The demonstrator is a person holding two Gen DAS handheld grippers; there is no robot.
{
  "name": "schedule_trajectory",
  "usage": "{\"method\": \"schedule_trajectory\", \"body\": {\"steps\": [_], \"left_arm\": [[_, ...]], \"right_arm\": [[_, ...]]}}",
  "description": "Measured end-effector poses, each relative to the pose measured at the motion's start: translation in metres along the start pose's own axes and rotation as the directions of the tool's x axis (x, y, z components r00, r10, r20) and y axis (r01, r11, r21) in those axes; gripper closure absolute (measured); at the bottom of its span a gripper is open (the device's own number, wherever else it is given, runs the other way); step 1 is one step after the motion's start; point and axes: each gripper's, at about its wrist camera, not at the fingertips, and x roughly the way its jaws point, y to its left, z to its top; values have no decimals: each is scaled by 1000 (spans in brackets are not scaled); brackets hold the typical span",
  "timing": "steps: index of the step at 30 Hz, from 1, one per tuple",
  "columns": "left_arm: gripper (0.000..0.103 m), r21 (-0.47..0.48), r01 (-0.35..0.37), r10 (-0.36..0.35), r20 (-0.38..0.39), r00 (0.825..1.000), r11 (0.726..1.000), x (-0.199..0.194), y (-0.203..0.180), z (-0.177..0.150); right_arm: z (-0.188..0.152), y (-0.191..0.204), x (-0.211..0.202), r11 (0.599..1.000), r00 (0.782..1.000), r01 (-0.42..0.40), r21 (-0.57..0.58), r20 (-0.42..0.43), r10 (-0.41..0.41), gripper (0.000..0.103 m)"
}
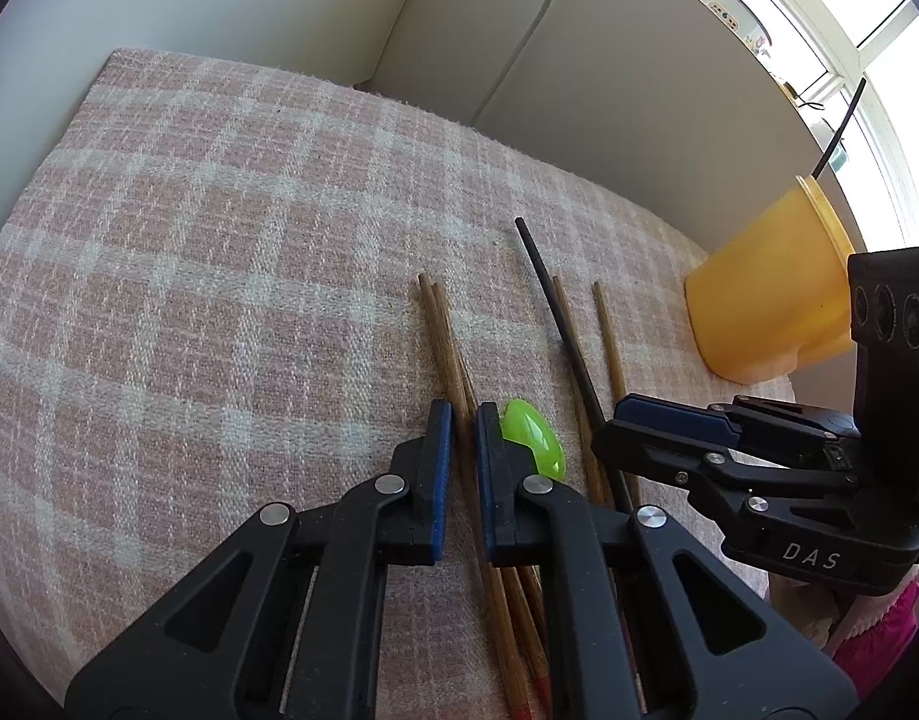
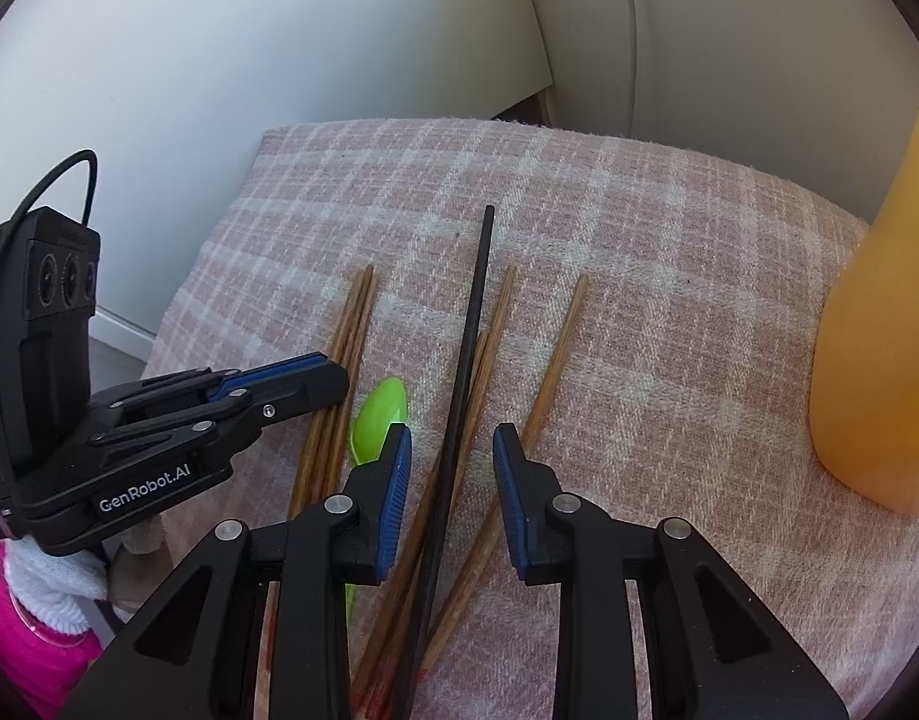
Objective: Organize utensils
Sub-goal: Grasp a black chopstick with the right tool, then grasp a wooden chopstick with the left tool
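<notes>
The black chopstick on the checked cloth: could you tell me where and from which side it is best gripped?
Grip the black chopstick around mid-shaft, from above, pads either side across its width. It lies flat, crossing over the wooden chopsticks, so it is slightly raised there. The right gripper already straddles it, open.

Two bits of lettering can be read, both in white on the black gripper bodies. The right gripper [image 1: 615, 414], seen just to the right of the green spoon [image 1: 531, 435], carries "DAS" on its lower housing. The left gripper [image 2: 333, 375], just left of that spoon, bears a small label reading "GenRobot.AI" along its side.
</notes>
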Motion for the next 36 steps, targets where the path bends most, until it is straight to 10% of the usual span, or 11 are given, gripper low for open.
{"method": "schedule_trajectory", "body": {"steps": [10,36], "left_arm": [[97,-12,14,-14,8,1000,1000,-7,14,0],[99,27,64,-67,130,989,998,-100,20,5]], "right_arm": [[6,5,10,1000,999,29,1,-31,-29,97],[-20,-2,-68,999,992,-33,13,123,31,99]]}}
